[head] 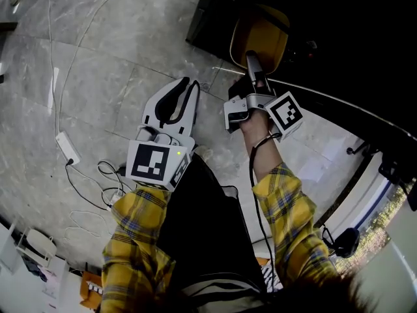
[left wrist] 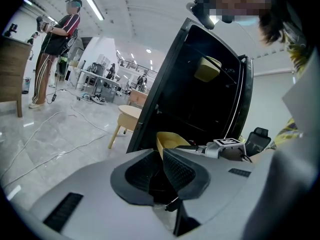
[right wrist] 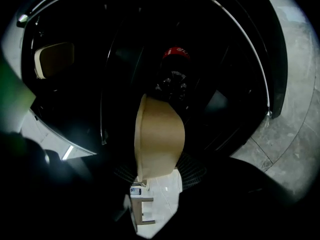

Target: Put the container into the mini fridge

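At the open mini fridge [left wrist: 200,104], the right claw [head: 255,64] grips the yellow container [head: 259,34], not yet shelved inside; the left claw [head: 187,83] is closed, empty.

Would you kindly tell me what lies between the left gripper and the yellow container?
Nothing. In the head view, only bare floor tile separates the left gripper from the container.

Head camera steeply down; claw cameras close, seemingly both toward fridge [left wrist: 200,104]

Container [head: 259,41] before the mini fridge [head: 215,8] — left tool [head: 184,85] to its left.
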Demonstrator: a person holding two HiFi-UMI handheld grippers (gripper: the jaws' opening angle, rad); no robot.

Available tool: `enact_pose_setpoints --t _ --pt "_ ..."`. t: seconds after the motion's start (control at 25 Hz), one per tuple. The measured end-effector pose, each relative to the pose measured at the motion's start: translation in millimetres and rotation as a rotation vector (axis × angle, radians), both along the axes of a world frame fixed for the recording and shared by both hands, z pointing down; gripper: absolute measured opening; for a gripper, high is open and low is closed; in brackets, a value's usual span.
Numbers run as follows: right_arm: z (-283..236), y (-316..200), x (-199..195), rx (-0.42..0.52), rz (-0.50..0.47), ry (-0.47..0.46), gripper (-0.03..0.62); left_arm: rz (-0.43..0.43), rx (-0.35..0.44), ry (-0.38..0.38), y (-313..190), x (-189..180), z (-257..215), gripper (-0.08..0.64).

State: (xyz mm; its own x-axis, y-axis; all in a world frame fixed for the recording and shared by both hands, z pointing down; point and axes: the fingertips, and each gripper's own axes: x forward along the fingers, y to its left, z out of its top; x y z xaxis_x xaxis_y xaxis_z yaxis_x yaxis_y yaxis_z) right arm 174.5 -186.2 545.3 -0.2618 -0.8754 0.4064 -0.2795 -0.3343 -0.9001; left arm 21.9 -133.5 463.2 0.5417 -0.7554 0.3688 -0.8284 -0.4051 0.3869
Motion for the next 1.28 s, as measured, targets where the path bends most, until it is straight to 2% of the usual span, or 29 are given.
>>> enact_pose_setpoints --t 0.2,0.44,0.72,0.92,1.28 --pt "-0.8 -15.9 -2.8 0.003 -0.024 0.026 0.229 -0.004 0.001 0.005 -5.2 -3.4 1.4 0.066" --pt "0.1 -28.8 -7.7 -0.018 -0.021 0.012 0.23 -0.005 -0.003 0.016 -3.5 -6.6 3.0 0.066" --pt "0.3 -29.6 -6.4 -0.092 -0.024 0.071 0.237 -0.014 0.003 0.031 -2.5 -8.4 -1.0 0.066" --pt "2.9 -33.6 -3.2 -0.108 -0.005 0.081 0.275 -0.017 -0.005 0.04 -0.6 -8.8 2.8 0.066" --pt "-0.8 -32.7 -9.3 -0.091 -0.073 0.095 0.34 -0.003 -0.004 0.045 2.0 -3.3 2.1 0.066"
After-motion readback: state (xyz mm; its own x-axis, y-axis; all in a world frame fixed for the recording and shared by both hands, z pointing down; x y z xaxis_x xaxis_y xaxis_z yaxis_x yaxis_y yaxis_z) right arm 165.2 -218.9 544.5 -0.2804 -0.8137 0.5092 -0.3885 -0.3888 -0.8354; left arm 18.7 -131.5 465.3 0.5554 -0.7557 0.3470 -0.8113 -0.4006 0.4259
